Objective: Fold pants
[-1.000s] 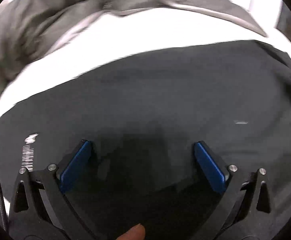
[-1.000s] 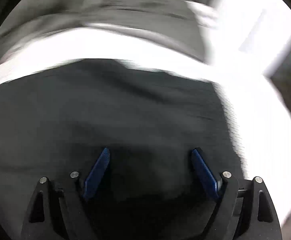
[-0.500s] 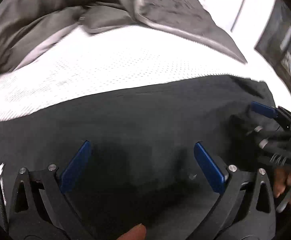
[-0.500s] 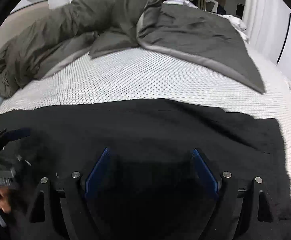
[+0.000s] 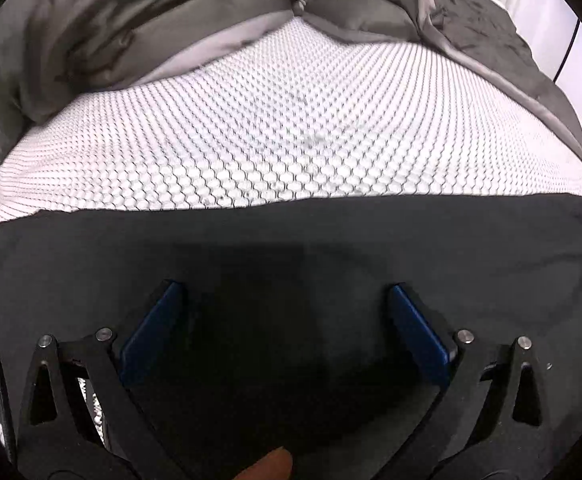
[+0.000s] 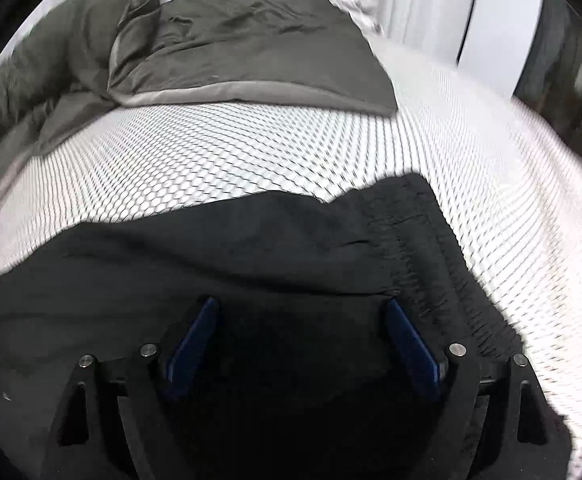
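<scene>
Pants: black pants (image 5: 291,236) (image 6: 251,248) flat on bed (image 5: 291,128), no readable label.
My left hand-held gripper (image 5: 285,320): spread wide above pants, holding nothing.
My right hand-held gripper (image 6: 301,330): spread wide, holding nothing, beside waistband (image 6: 431,248).

left gripper (image 5: 283,328) nearer pants (image 5: 331,248) far edge | right gripper (image 6: 303,340) now at waistband (image 6: 423,240)

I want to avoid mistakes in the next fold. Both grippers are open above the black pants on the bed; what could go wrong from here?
1. The pants show a ridge near the elastic waistband; folding now may trap that wrinkle.
2. The right gripper hangs over mid-fabric, not an edge, so closing may pinch only one layer.
3. The left gripper could also catch the mesh bed cover beyond the edge of the pants.
</scene>
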`<action>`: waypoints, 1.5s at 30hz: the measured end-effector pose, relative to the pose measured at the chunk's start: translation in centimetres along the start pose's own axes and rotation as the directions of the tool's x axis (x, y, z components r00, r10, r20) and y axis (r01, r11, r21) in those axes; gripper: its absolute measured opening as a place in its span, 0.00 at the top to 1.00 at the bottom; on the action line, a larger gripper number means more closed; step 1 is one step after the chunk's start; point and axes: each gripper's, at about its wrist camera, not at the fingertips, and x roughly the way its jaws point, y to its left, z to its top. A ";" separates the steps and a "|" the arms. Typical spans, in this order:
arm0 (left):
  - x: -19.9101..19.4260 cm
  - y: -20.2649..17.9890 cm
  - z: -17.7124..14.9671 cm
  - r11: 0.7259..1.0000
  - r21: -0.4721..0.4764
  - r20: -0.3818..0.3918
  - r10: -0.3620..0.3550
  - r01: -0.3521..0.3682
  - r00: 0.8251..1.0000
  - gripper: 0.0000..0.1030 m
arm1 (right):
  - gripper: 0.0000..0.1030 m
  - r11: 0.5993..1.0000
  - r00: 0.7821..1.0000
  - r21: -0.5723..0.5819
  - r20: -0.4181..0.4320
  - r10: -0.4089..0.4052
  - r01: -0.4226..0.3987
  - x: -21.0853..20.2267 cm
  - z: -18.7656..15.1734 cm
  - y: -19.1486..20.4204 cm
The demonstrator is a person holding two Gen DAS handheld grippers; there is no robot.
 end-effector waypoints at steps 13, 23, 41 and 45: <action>2.5 -7.1 2.4 0.989 0.093 -0.022 -0.116 0.117 0.993 0.00 | 0.14 0.968 0.991 -0.216 -0.048 0.121 -0.129 0.2 -2.3 8.4; -2.3 4.5 0.0 0.999 -0.005 0.056 0.054 -0.054 0.997 0.01 | 0.11 0.987 0.994 -0.121 -0.039 0.099 -0.103 0.4 -1.4 2.5; -3.6 23.0 -2.9 0.938 -0.140 -0.048 0.313 -0.317 0.948 0.00 | 0.03 0.922 0.976 -0.325 -0.124 0.181 -0.212 -0.8 -5.8 4.9; -5.7 21.4 -3.3 0.950 -0.136 -0.011 0.281 -0.280 0.960 0.01 | 0.02 0.929 0.981 -0.319 -0.103 0.165 -0.189 -1.4 -5.4 4.7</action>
